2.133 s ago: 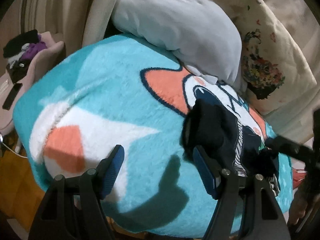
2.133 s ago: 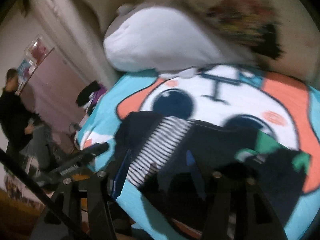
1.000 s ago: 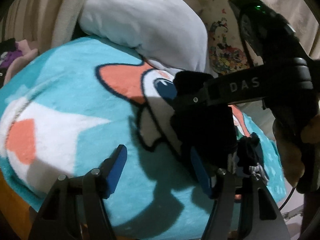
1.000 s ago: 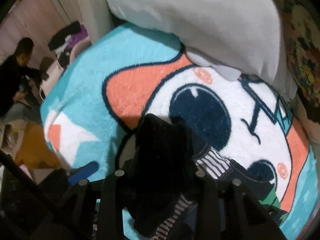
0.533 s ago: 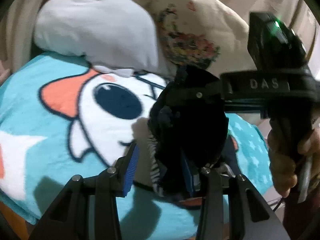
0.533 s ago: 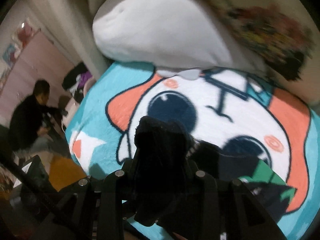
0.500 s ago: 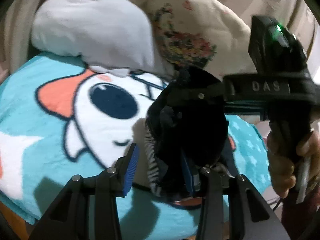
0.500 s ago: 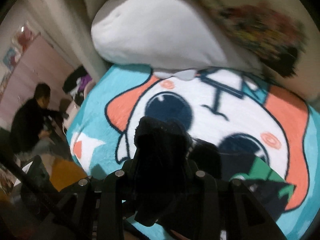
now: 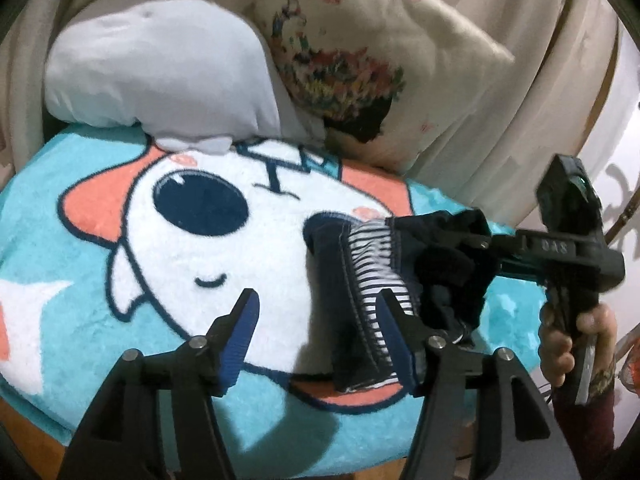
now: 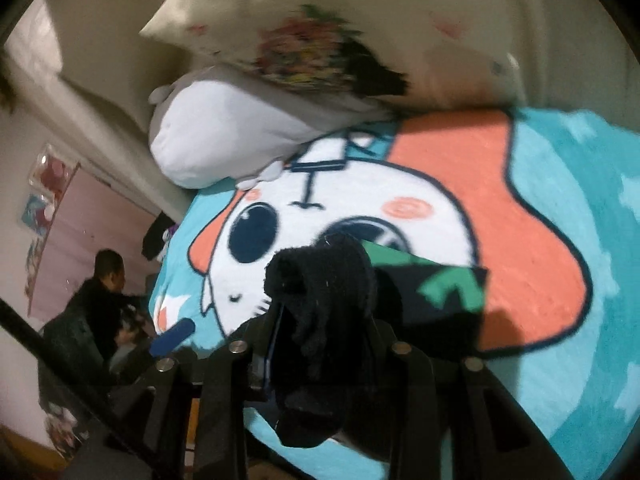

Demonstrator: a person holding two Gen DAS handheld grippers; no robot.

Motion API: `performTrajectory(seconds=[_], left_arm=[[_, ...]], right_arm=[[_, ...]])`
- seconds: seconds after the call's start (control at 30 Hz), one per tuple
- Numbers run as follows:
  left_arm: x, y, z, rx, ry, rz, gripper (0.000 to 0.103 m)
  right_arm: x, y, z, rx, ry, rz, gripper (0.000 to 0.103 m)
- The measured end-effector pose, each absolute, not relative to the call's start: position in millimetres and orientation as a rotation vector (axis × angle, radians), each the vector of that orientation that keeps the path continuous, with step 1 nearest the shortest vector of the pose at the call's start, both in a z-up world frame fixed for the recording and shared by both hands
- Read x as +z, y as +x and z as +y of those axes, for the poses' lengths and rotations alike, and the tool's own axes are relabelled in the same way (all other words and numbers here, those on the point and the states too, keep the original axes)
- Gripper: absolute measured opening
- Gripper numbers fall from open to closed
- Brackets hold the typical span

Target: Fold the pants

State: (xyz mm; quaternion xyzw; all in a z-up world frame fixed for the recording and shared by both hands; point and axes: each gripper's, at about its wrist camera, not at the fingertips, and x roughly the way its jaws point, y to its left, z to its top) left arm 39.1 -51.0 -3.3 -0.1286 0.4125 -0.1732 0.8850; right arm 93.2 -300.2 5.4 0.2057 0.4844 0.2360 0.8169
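Now the pants (image 9: 372, 280) lie lower right of centre on the blanket (image 9: 80, 208); half a second back they hung bunched in mid-frame. The right gripper (image 9: 460, 248) has carried the dark end across. Its jaws are opening, with a black wad of cloth (image 10: 320, 292) still between them. The left gripper (image 9: 320, 332) is opening too, empty, its right finger beside the striped edge. Probably one fold is nearly laid and release is next. The pants look dark, with a striped inner band and a green patch (image 10: 448, 284). They are lumpy, not yet flat.
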Motion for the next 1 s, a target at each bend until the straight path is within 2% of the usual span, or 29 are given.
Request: performTrajectory(seconds=[0.03, 0.17, 0.2, 0.37, 0.53, 0.73, 0.83, 0.93, 1.0], left_arm=[[-5.3, 41.7, -56.1, -0.358, -0.254, 0.868, 0.060], [-11.5, 51.5, -81.2, -0.362, -0.186, 0.893, 0.060], [-13.7, 53.5, -89.5, -0.366, -0.159, 0.902, 0.060], [-24.9, 49.9, -113.0, -0.380, -0.084, 0.916, 0.060], [-30.4, 50.6, -114.1, -0.368, -0.109, 0.923, 0.060], [-24.2, 43.1, -105.2, -0.370, -0.103, 0.917, 0.062], [-16.8, 41.5, -95.8, -0.380, -0.129, 0.896, 0.071], [-11.6, 49.9, -85.2, -0.379, -0.182, 0.884, 0.076], [-13.4, 61.3, -77.0, -0.380, -0.234, 0.901, 0.079]], right_arm=[[0.0, 91.4, -305.6, 0.484, 0.439, 1.030, 0.046], [-13.0, 81.9, -327.0, 0.334, 0.373, 1.006, 0.068], [-13.6, 80.6, -333.5, 0.312, 0.379, 0.997, 0.069], [13.3, 63.1, -359.4, 0.212, 0.390, 0.875, 0.069], [42.9, 57.6, -348.3, 0.462, 0.578, 0.765, 0.070], [0.1, 76.5, -321.1, 0.535, 0.692, 0.883, 0.069], [-17.5, 70.4, -323.9, 0.430, 0.633, 0.892, 0.067], [-27.1, 62.9, -328.0, 0.353, 0.542, 0.911, 0.069], [-26.0, 56.4, -335.4, 0.386, 0.577, 0.889, 0.069]])
